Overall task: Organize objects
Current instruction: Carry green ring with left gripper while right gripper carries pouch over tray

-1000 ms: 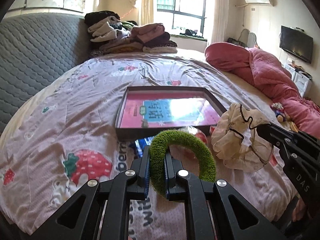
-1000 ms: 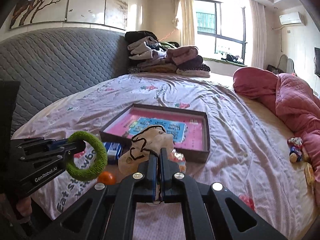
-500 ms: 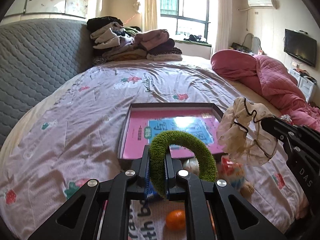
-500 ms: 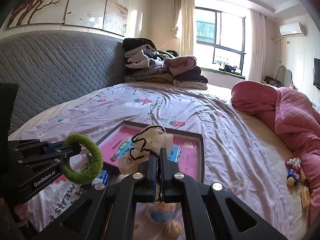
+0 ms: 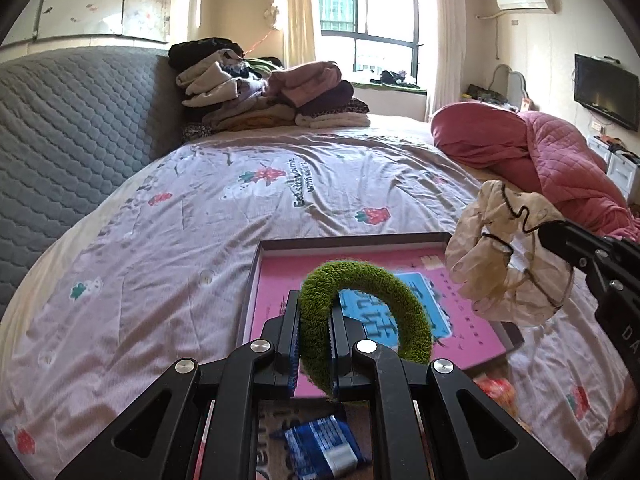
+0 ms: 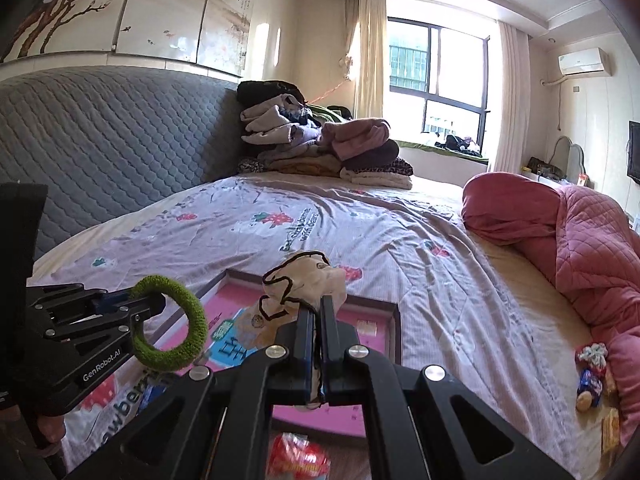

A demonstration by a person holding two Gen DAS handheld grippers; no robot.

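Note:
My left gripper is shut on a fuzzy green scrunchie and holds it over the near edge of a dark box lid with a pink lining. My right gripper is shut on a cream scrunchie with black trim, also above the box. The right gripper and cream scrunchie show at the right of the left wrist view. The left gripper and green scrunchie show at the left of the right wrist view.
A blue snack packet and a red packet lie on the strawberry-print bedsheet near the box. Folded clothes are stacked by the grey headboard. A pink quilt lies at right, with small toys beside it.
Both grippers have moved forward over the bed toward the box, keeping their scrunchies. The box lid now sits right beneath them and the orange and other small items have dropped out of view.

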